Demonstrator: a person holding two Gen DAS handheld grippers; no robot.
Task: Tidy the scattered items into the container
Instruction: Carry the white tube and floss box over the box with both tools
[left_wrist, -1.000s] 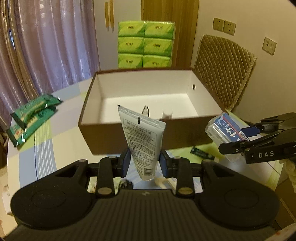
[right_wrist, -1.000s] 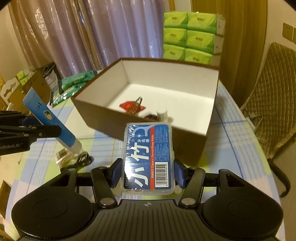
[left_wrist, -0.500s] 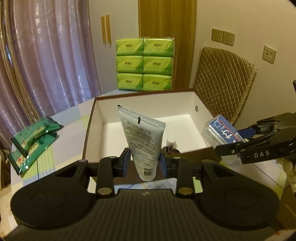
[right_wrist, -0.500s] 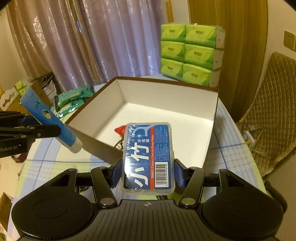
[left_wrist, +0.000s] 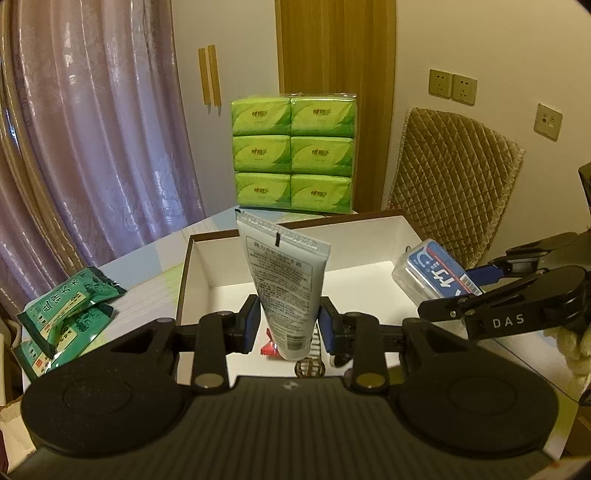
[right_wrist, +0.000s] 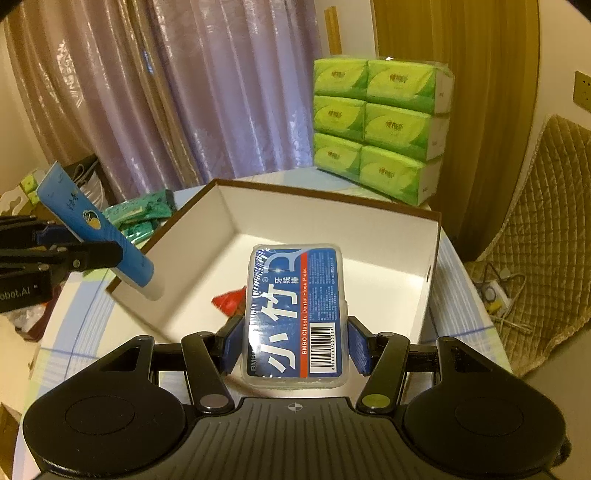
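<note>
A: What do you have in each hand?

B: My left claw (left_wrist: 287, 325) is clenched on a tube of cream (left_wrist: 286, 291). The tube stands nearly upright between the pads, crimped end up, cap end down. My right claw (right_wrist: 296, 341) is clamped on a flat clear case of floss picks (right_wrist: 297, 314) with a blue label, gripped by its two long sides.

A: And where is the box?

B: The open box (right_wrist: 325, 218), brown outside and white inside, sits on the table (right_wrist: 454, 288) just ahead of and below both claws. From the left wrist view the tube hangs over the box's near part. From the right wrist view the floss case hangs over the box's white floor.

A: Anything in the box already?

B: A red wrapper (right_wrist: 231, 301) lies on the floor beside my right claw's left pad, and below the tube's cap I see a small wire thing I cannot make out.

A: What else is nearby?

B: Dark green packets (left_wrist: 70, 306) lie on the table to the left of my left claw. A stack of light green tissue packs (left_wrist: 291, 155) stands beyond the box's far wall.
</note>
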